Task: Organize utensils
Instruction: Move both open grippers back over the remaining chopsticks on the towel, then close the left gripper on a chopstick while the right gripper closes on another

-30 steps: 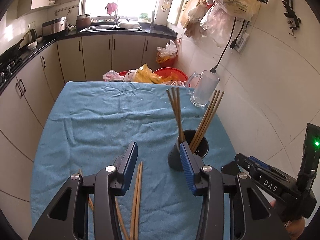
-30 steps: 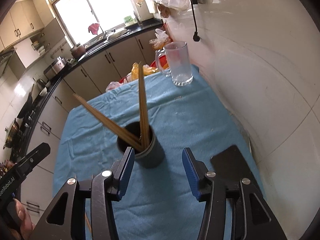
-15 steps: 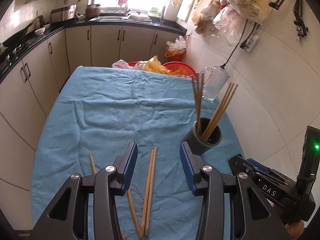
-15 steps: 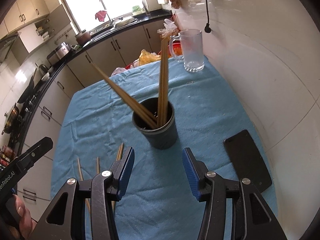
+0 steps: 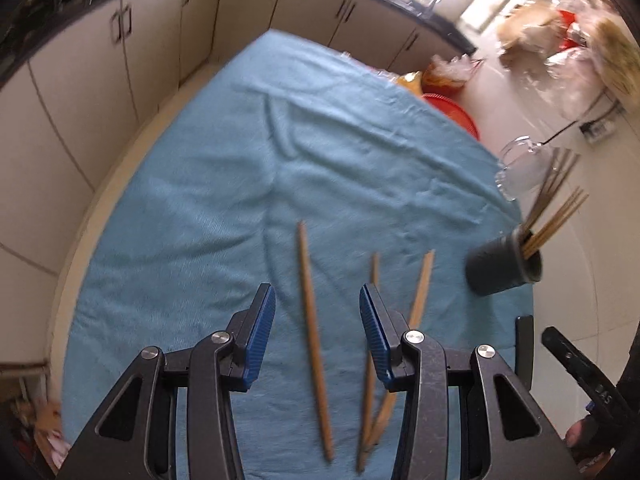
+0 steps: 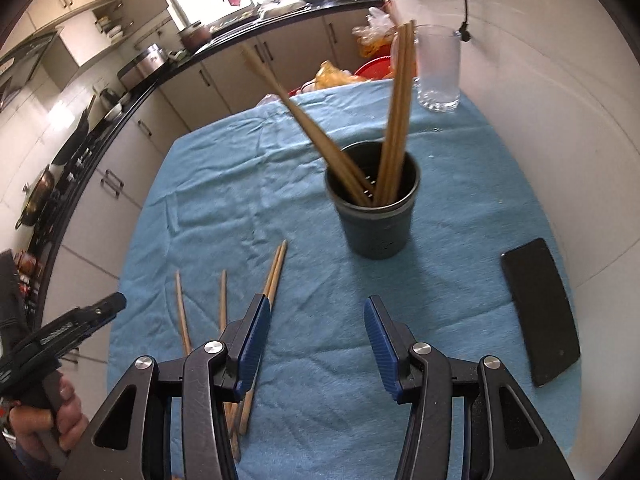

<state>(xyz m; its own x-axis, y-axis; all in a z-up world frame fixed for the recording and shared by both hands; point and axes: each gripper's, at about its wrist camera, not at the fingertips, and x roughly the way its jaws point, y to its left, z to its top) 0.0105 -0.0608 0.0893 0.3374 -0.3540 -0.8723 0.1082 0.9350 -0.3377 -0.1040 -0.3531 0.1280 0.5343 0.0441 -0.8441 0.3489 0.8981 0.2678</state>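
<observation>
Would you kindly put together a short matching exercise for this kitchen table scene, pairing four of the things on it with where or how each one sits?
Things:
1. dark cup
2. glass mug
3. black phone
4. loose chopsticks

Places or states:
A. lying flat on the blue cloth, in front of the left gripper
B. lying flat at the table's right edge, near the wall
C. standing upright with chopsticks leaning out of it
D. standing empty at the far end of the table, by the wall

Pairs: 1-C, 2-D, 3-B, 4-A
</observation>
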